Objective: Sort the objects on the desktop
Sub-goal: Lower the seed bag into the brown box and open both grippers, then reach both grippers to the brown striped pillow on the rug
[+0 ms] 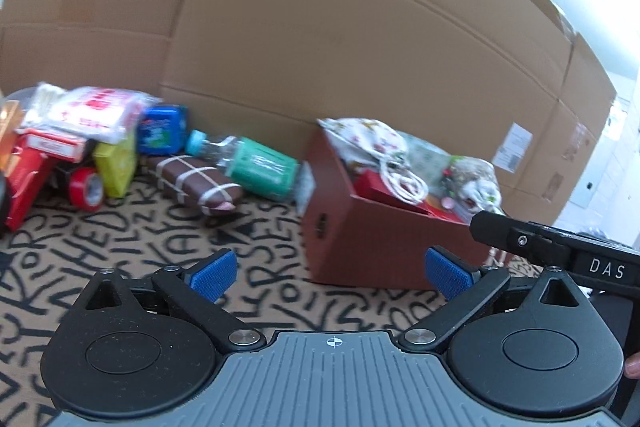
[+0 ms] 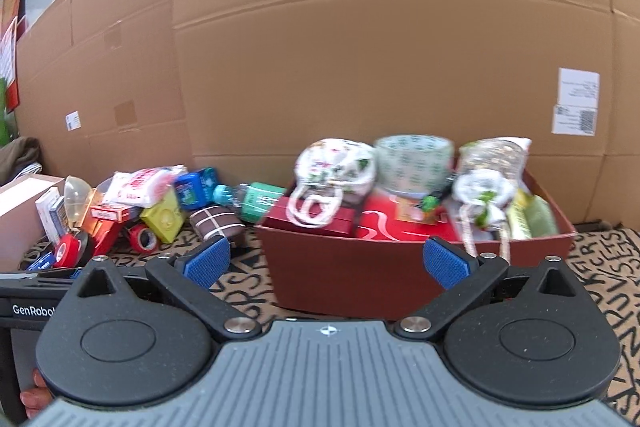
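Note:
A dark red box (image 2: 360,267) (image 1: 376,247) holds drawstring pouches, a tape roll (image 2: 414,163) and packets. A pile of loose items lies to its left: a green-labelled bottle (image 1: 256,163) (image 2: 252,201), a brown striped pouch (image 1: 196,183) (image 2: 216,223), a red tape roll (image 1: 86,189) (image 2: 142,239), a yellow box (image 1: 116,167), a blue tin (image 1: 162,129). My left gripper (image 1: 330,273) is open and empty, short of the box and pile. My right gripper (image 2: 326,263) is open and empty in front of the box.
A tall cardboard wall (image 2: 360,47) stands close behind everything. The patterned cloth (image 1: 120,247) covers the table. A pink box (image 2: 18,211) stands at the far left. The other gripper's body shows at the right edge of the left wrist view (image 1: 560,251).

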`<act>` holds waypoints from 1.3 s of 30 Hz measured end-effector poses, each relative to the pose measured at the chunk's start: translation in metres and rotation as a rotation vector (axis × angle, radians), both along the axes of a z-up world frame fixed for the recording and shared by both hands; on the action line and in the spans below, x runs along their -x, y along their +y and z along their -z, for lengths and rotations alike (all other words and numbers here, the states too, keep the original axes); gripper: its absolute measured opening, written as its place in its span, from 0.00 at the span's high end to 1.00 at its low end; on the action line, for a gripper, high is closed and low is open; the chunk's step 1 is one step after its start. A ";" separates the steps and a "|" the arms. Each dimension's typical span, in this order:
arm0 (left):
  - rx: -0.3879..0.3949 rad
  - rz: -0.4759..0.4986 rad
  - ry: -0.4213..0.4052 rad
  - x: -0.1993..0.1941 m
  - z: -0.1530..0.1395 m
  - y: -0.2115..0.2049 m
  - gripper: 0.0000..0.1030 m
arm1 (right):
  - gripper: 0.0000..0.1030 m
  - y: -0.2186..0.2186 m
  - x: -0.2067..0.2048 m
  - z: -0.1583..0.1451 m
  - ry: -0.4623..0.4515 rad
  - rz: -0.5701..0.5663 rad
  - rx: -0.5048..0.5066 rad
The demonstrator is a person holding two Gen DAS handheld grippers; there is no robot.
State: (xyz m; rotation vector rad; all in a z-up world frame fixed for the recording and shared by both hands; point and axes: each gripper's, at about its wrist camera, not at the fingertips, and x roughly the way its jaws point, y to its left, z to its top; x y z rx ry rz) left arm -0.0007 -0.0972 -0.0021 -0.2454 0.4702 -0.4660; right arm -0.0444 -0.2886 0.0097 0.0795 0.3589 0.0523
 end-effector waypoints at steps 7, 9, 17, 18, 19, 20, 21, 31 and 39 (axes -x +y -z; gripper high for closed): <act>0.049 -0.059 0.022 -0.021 -0.001 0.047 0.00 | 0.01 0.043 -0.026 -0.004 -0.015 -0.104 0.049; 0.055 -0.074 0.023 -0.031 0.000 0.059 0.00 | 0.01 0.059 -0.038 -0.004 -0.004 -0.138 0.101; 0.056 -0.102 0.064 -0.078 0.007 0.091 0.02 | 0.02 0.114 -0.076 0.007 0.010 -0.269 0.264; 0.055 -0.097 0.068 -0.084 0.009 0.093 0.02 | 0.02 0.119 -0.082 0.010 0.017 -0.274 0.283; 0.054 -0.093 0.070 -0.088 0.010 0.094 0.02 | 0.03 0.123 -0.087 0.014 0.029 -0.282 0.299; 0.052 -0.089 0.073 -0.093 0.011 0.095 0.02 | 0.03 0.127 -0.093 0.018 0.041 -0.287 0.309; 0.048 -0.085 0.076 -0.097 0.013 0.096 0.02 | 0.04 0.130 -0.098 0.022 0.050 -0.297 0.313; 0.043 0.009 0.116 -0.153 0.017 0.088 0.08 | 0.10 0.145 -0.155 0.056 0.128 -0.279 0.309; 0.054 0.036 0.190 -0.187 0.041 0.080 0.14 | 0.18 0.142 -0.192 0.083 0.187 -0.227 0.247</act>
